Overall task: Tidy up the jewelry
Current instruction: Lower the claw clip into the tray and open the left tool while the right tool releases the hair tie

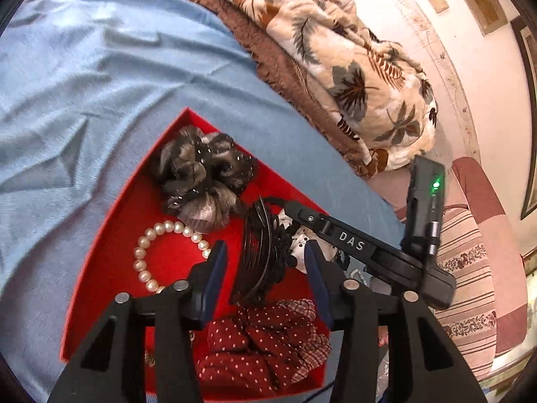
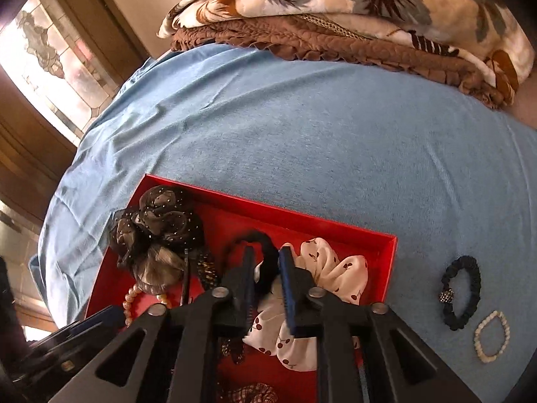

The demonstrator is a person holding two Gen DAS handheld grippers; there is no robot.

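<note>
A red tray (image 1: 134, 181) lies on the blue bedsheet, with several hair pieces and a pearl bracelet (image 1: 144, 245) in it. My left gripper (image 1: 263, 258) hovers open over the tray, a black hair comb (image 1: 258, 252) lying loose under the gap between its fingers. My right gripper (image 2: 266, 257) stands narrowly open over the red tray (image 2: 268, 208), with a black hair tie (image 2: 265, 268) between its fingers and a white cherry-print scrunchie (image 2: 329, 265) beneath. One finger of the right gripper (image 1: 335, 231) reaches in from the right in the left wrist view.
A dark sequinned scrunchie (image 2: 157, 225) fills the tray's far left corner and a red dotted scrunchie (image 1: 255, 346) its near side. Outside, to the right, lie a dark bracelet (image 2: 461, 292) and a white bead bracelet (image 2: 491, 336). A leaf-print blanket (image 1: 335, 50) is heaped beyond.
</note>
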